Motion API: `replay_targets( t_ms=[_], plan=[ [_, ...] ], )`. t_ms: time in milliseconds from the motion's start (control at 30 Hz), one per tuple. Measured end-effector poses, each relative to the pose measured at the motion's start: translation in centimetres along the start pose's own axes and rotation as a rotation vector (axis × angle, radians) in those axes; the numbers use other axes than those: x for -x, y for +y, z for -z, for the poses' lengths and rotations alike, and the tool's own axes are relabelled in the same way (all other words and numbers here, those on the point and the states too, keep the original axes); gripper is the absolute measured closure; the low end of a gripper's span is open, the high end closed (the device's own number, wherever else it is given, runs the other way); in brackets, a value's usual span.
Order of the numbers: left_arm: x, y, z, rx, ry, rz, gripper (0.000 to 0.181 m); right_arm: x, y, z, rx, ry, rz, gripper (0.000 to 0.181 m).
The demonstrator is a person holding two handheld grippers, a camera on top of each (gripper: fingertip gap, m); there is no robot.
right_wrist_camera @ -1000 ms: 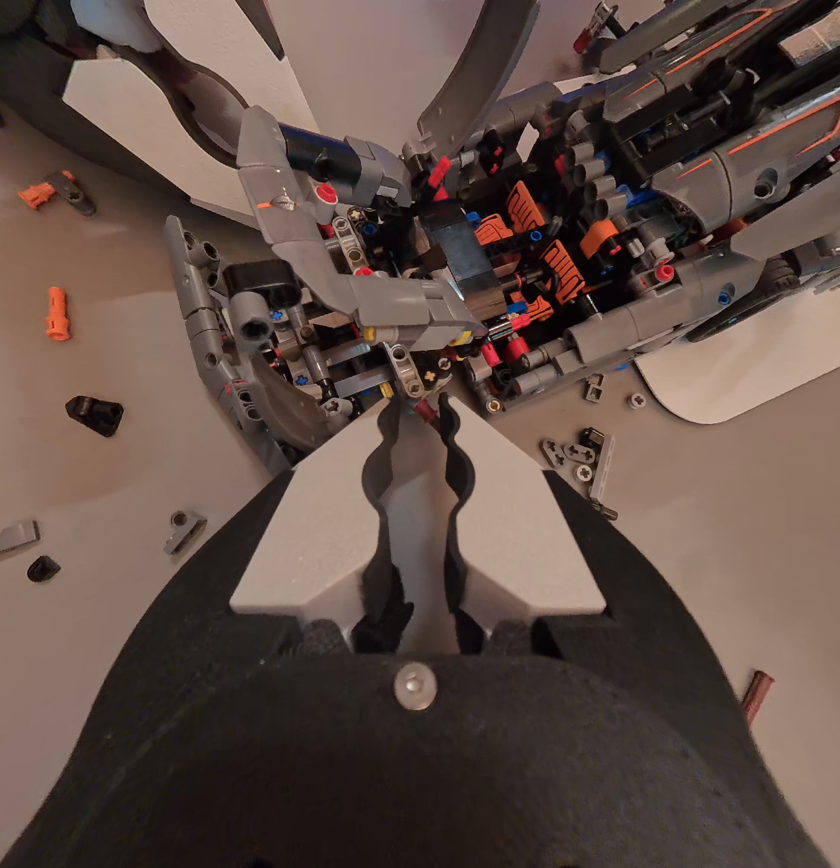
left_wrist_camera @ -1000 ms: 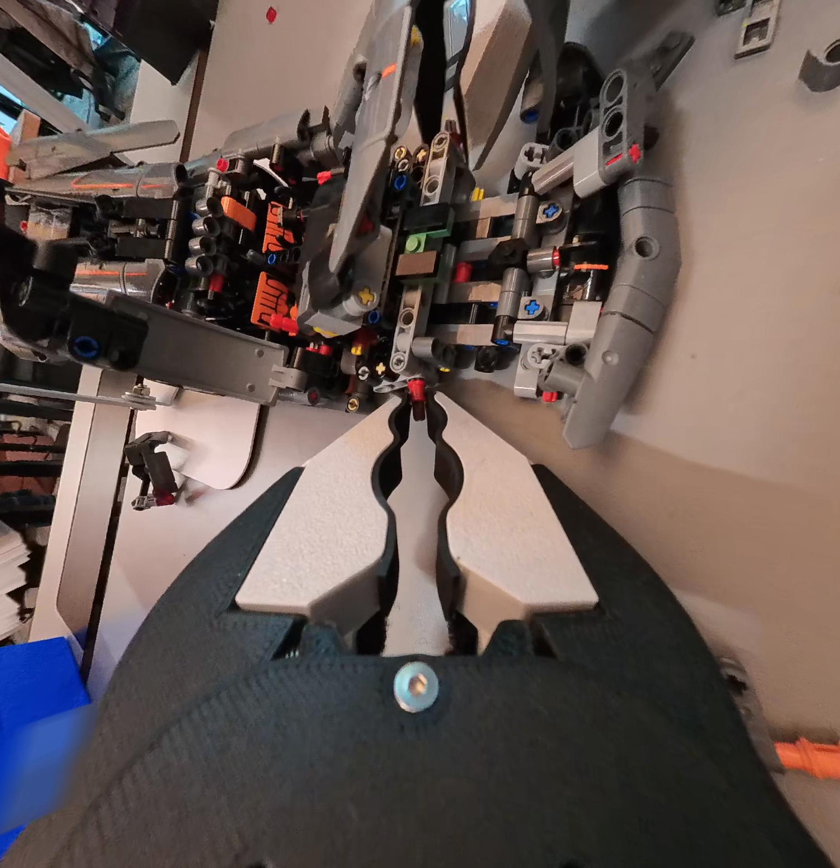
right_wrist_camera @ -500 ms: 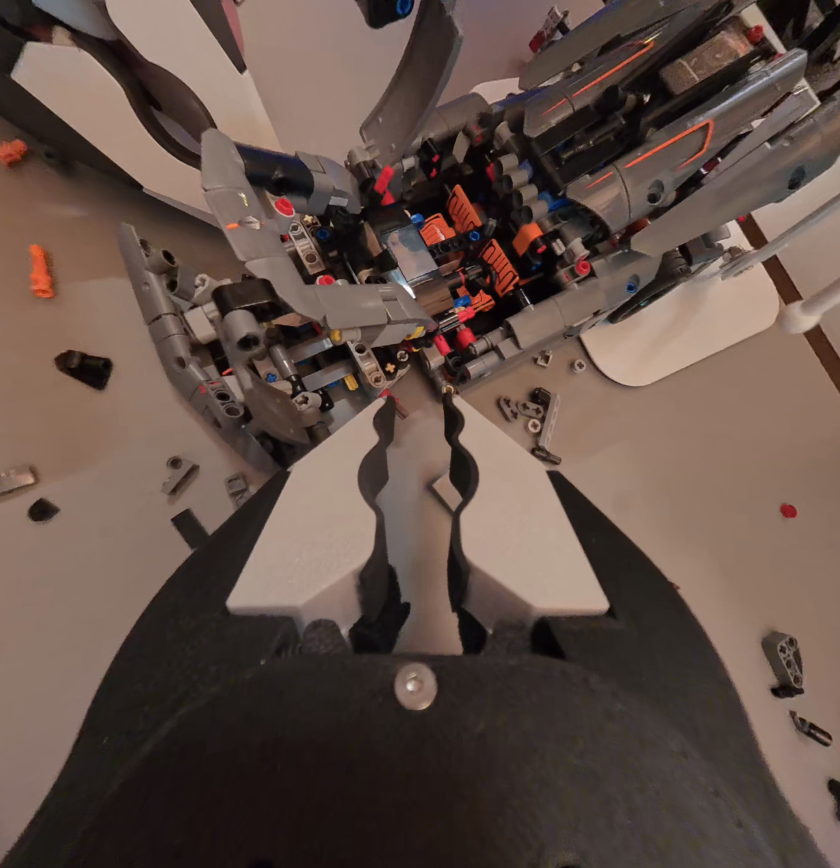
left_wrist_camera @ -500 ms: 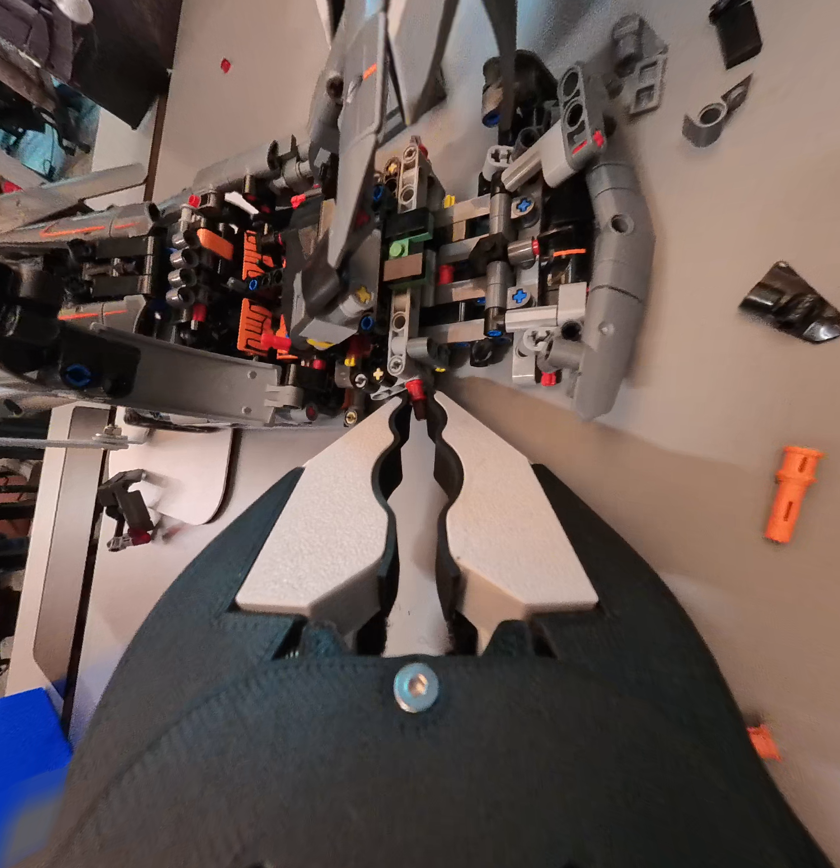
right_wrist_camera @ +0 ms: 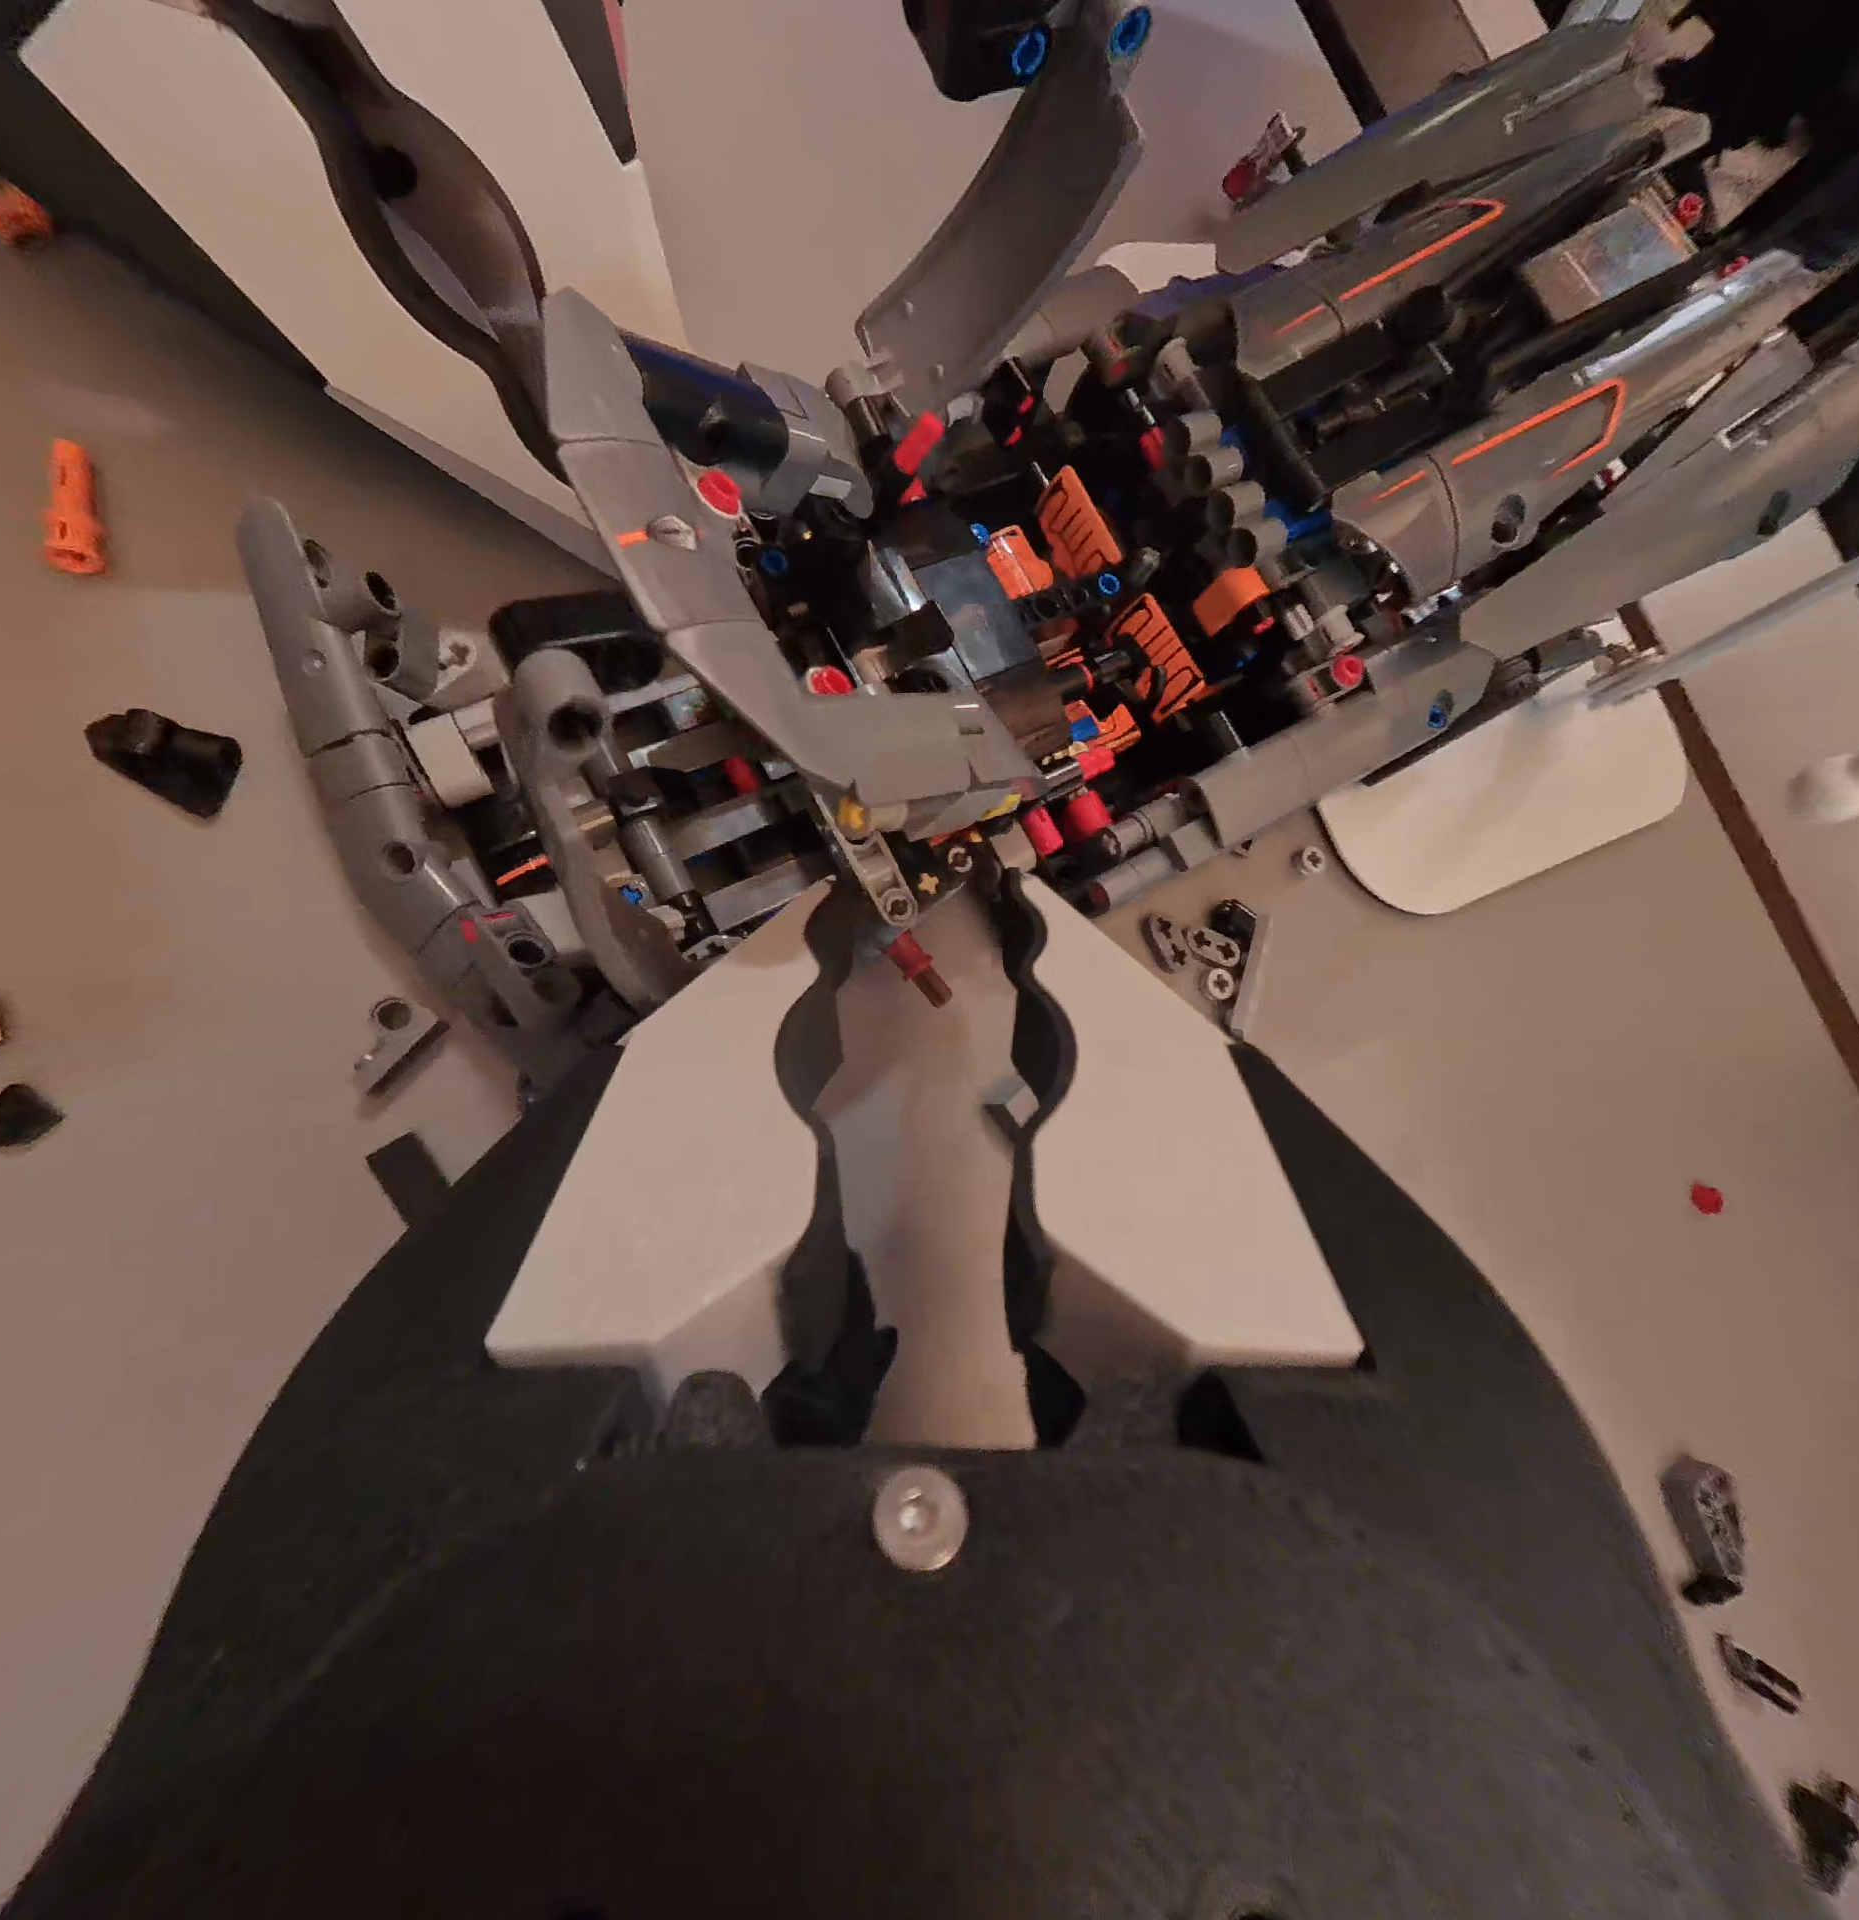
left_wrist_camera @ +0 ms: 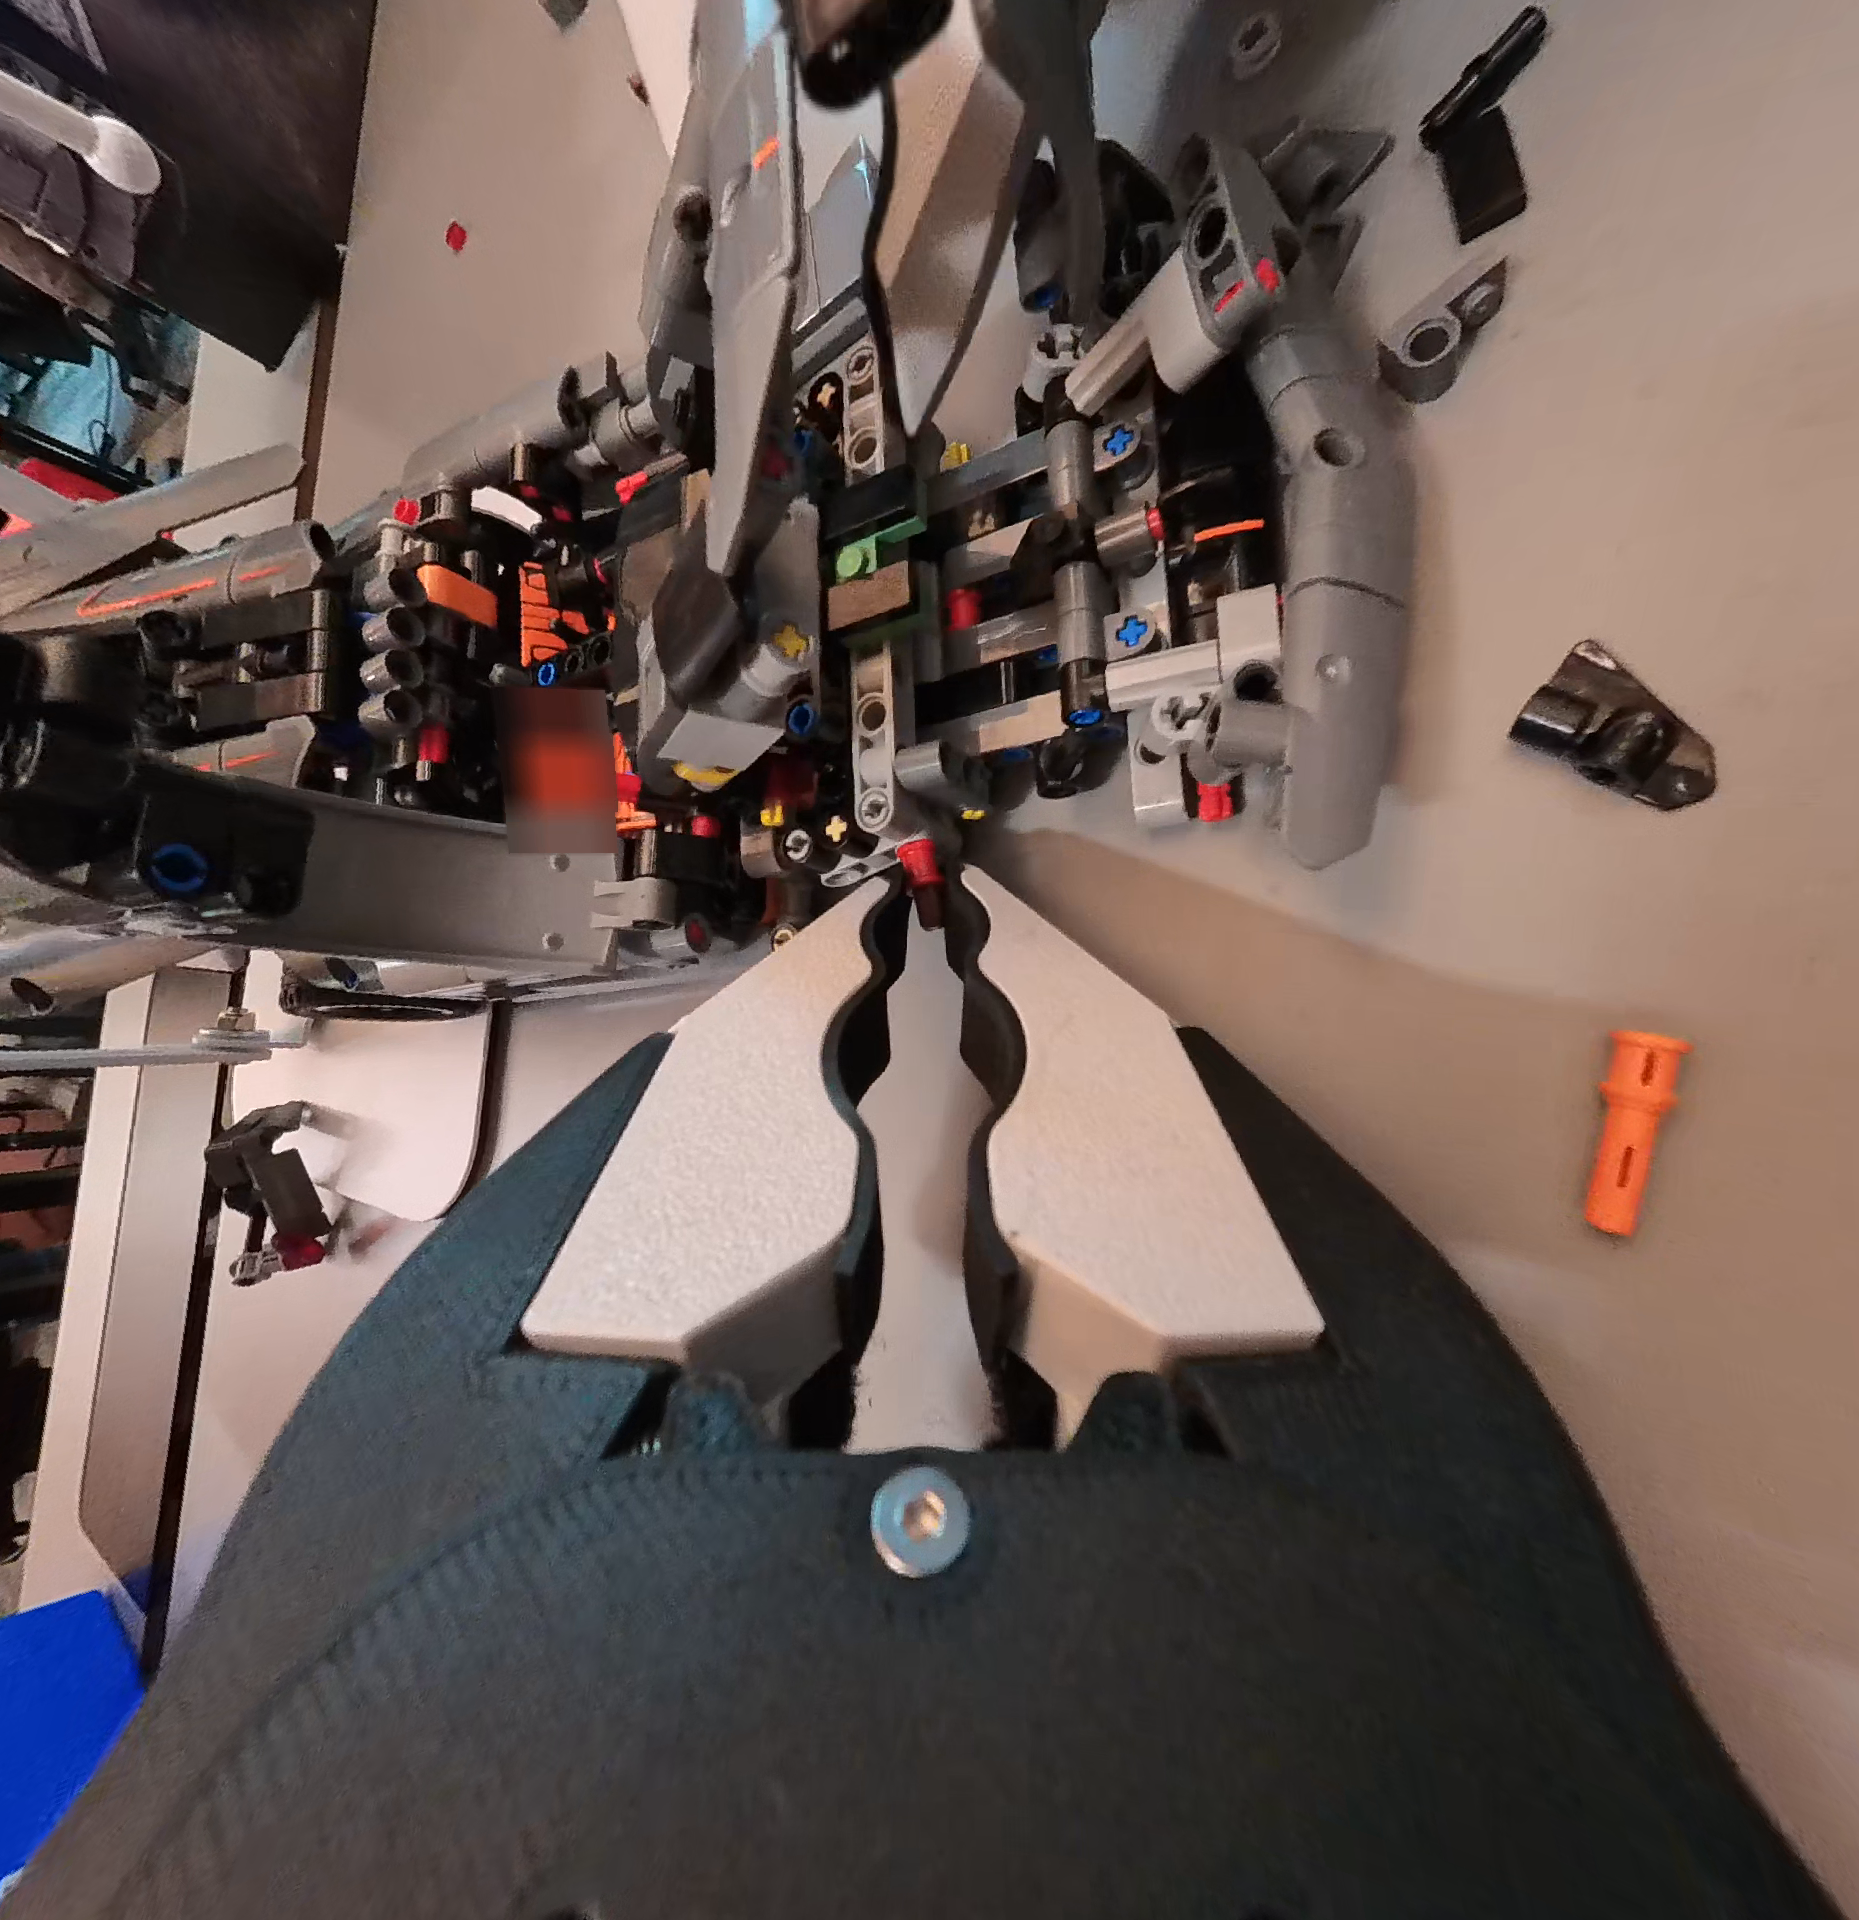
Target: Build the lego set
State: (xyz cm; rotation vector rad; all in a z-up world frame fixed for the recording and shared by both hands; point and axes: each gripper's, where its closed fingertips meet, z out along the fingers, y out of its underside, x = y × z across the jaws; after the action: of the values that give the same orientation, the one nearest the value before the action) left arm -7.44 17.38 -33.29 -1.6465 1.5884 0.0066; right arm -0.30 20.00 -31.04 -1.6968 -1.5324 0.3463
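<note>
Your left tool is pinched on a small dark-red plastic pin with a bright red collar, which sits right at the fingertips and touches the near edge of the large grey, black and orange brick-built model. The model lies on the pale beige bench directly ahead of that tool, with its curved grey side panel ahead and to the right.

Your right tool stands with its fingers parted and nothing clamped between them. The same red pin shows between the two tips, sticking out from the model's near edge towards the tool; whether either finger touches it you cannot tell.

To the right of the left tool, an orange ridged connector peg lies loose on the bench, and farther ahead on that side a glossy black wedge piece. In the right wrist view the orange peg and the black wedge lie well to the left of the tool. Just ahead and right of the right tool is a small cluster of grey cross-hole connectors; a tiny red stud lies farther right.

The orange panels inside the model carry black markings, too small to make out. No brand mark is legible.
</note>
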Motion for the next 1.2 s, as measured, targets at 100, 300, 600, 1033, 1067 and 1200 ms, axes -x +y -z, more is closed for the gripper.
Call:
replay_targets(
  t_ms=[100,300,600,1033,1067,1200],
  plan=[
    [-0.01,-0.06,-0.02,-0.008,0.004,0.012,0.178,0.27,-0.02,0.06,0.012,0.041,0.082,0.163],
    [0.03,-0.02,-0.02,-0.012,0.003,0.016,0.178,0.03,-0.43,0.29,0.018,0.144,0.159,0.16],
    [0.04,-0.04,-0.06,-0.023,0.002,0.015,0.178,0.58,-0.57,0.28,0.009,0.157,0.235,0.173],
    [0.07,-0.52,-0.09,-0.022,-0.002,0.03,0.178,0.47,-0.1,0.24,0.027,0.036,0.197,0.166],
    [0.07,-0.53,-0.09,-0.025,-0.001,0.033,0.178,0.54,-0.1,0.19,0.032,0.038,0.205,0.17],
    [0.1,-0.59,-0.08,-0.028,0.003,0.045,0.178,0.58,-0.05,0.14,0.039,0.02,0.211,0.167]
  ],
)
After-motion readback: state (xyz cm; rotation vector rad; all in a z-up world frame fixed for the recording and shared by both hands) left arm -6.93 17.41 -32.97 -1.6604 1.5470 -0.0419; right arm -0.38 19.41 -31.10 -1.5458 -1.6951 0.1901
